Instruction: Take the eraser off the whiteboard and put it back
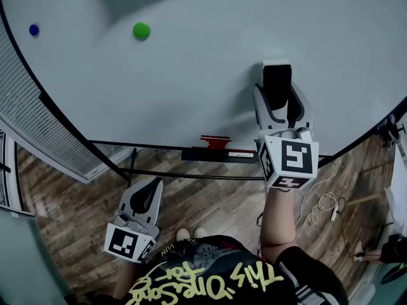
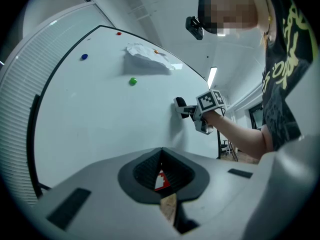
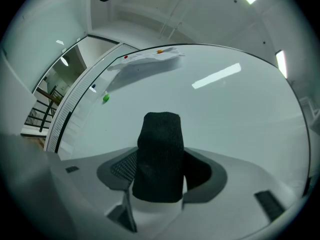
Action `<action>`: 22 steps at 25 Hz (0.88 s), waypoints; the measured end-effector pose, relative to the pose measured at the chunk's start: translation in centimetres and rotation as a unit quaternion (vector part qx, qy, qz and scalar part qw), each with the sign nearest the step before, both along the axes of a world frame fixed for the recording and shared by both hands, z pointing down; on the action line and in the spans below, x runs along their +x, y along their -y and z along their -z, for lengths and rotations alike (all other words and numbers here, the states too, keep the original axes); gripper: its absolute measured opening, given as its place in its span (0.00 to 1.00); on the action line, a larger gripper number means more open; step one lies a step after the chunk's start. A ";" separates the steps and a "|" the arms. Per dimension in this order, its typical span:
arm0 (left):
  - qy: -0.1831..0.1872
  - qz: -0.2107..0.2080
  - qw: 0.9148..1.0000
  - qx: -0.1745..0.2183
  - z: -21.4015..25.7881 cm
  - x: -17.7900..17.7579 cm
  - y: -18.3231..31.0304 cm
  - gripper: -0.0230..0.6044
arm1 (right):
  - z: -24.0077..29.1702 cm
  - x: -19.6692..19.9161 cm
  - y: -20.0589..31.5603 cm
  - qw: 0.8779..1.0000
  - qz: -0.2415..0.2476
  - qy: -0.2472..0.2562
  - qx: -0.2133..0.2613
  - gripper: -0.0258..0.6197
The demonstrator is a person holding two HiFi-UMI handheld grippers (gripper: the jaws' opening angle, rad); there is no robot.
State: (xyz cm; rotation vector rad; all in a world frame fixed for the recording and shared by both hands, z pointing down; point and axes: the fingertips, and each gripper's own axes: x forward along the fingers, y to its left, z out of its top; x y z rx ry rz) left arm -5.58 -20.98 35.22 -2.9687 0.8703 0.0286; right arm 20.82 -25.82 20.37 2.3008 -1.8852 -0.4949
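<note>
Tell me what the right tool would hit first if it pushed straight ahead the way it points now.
The whiteboard. The right tool is shut on the eraser, which sticks out past its tips, so the eraser would meet the bare board first. It may already touch; depth is unclear.

Green magnet [image 1: 141, 30] and blue magnet [image 1: 34, 29] are sitting well apart; red item [image 1: 215, 141] is lying on black tray [image 1: 219, 154]; white cable [image 1: 325, 200] is trailing across wooden floor [image 1: 203, 199].

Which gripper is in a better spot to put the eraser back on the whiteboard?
Right. The right gripper grips the eraser, up by the whiteboard. The left gripper hangs low, shut and empty.
</note>
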 end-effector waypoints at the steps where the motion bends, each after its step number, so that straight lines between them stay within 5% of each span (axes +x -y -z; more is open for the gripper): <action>1: 0.000 0.001 1.000 -0.001 0.0 -0.1 0.0 0.05 | -0.1 0.1 0.1 1.000 -0.001 0.000 -0.001 0.44; 22: -0.005 0.006 1.000 0.003 0.2 -0.1 0.0 0.05 | 0.1 0.7 0.3 1.000 -0.012 -0.004 -0.002 0.44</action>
